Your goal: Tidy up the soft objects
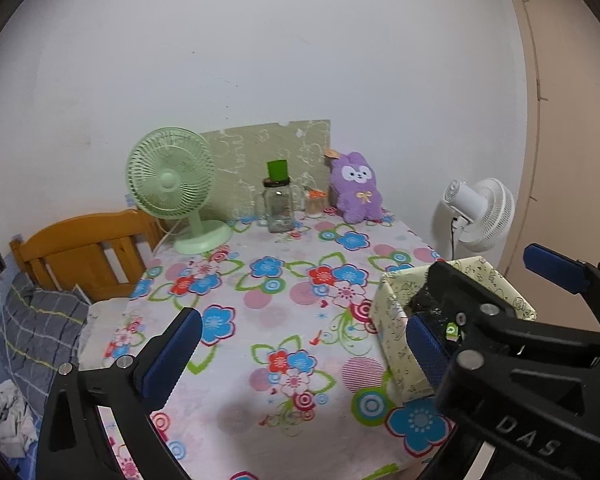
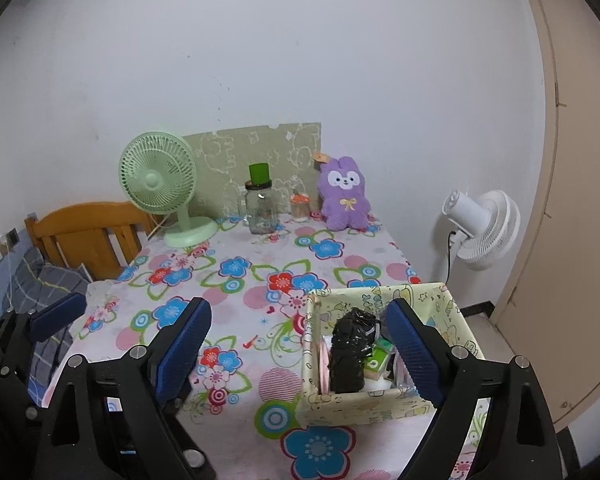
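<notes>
Purple plush rabbit toy [image 2: 343,197] stood upright at the far edge of the flower-print surface [image 2: 236,280], leaning near the wall, long axis vertical, well apart from both tools. It lay straight ahead and slightly right of the right hand-held gripper [image 2: 300,354], whose blue pads stood wide with nothing between them. Left hand-held gripper [image 1: 300,354] likewise gaped empty, further to the left. Right hand judged the nearer. Pale yellow patterned fabric box [image 2: 342,406], already holding a black bundle [image 2: 350,354], sat just below the right tool.
</notes>
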Available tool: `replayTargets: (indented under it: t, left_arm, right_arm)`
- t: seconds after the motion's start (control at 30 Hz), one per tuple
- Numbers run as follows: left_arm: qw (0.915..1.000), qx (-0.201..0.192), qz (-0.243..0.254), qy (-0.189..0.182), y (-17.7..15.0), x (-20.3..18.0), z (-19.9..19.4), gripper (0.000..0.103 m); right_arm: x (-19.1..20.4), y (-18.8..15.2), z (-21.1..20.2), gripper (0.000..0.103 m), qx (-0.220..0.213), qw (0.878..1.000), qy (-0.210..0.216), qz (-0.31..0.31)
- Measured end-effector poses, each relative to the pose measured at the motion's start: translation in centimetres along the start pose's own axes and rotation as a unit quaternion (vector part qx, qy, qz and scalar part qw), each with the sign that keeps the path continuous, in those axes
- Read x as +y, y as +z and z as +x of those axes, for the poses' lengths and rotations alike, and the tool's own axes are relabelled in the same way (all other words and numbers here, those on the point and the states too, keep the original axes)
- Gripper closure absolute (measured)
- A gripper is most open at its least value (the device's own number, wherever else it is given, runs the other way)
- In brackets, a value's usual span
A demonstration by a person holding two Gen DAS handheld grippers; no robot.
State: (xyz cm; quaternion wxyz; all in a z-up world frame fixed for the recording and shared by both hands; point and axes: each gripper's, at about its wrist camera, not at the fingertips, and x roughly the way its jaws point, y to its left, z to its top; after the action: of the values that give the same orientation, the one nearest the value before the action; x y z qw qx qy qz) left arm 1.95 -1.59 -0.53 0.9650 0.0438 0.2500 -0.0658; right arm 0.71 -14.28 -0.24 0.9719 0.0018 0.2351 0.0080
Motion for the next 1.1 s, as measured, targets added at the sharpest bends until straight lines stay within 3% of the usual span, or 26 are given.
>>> replayTargets:
  t: [0.53, 1.1]
  left_arm:
    - [0.9988, -0.028, -0.030, 0.027, -0.7, 2.9, -3.4, 0.000]
    - [0.9973, -0.033, -0.049, 0.043, -1.2, 4.5, -4.4, 0.000]
  right_arm:
    - [0.8, 0.0, -3.2, 0.008, -0.032, 0.999, -0.004, -0.003]
    - [0.6, -0.4, -4.2, 0.007, -0.042, 0.999, -0.007, 0.006]
